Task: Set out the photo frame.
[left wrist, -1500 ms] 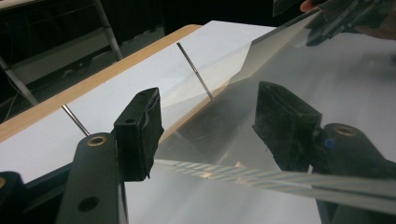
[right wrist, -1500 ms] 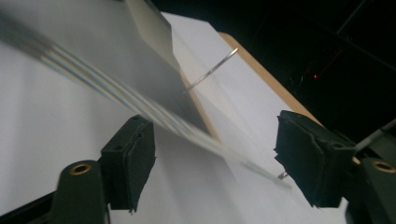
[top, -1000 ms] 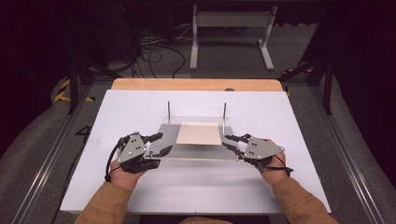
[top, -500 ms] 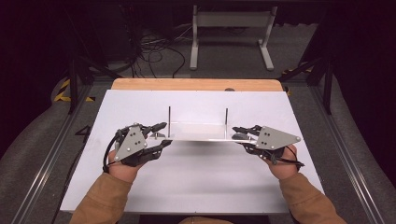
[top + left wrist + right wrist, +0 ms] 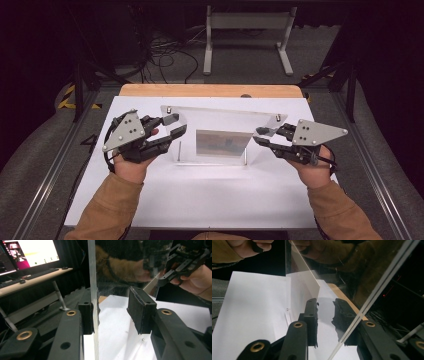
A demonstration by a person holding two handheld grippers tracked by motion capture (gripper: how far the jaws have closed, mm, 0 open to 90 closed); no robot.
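A clear acrylic panel with a pale printed sheet at its centre stands tilted over the white table, top edge raised, with two thin metal posts near its lower edge. My left gripper is open around the panel's left edge. In the left gripper view the panel edge leans on one pad, and the other pad stands well off it. My right gripper is shut on the panel's right edge. In the right gripper view the panel runs between the pads.
The white table cover has a wooden strip at its far edge. Beyond it a grey metal stand and cables lie on the floor. The left gripper view shows a lit monitor on a desk.
The panel lay flat on the table with its posts pointing up. Both grippers have swung it up onto its edge, and the hands have risen and spread outward.
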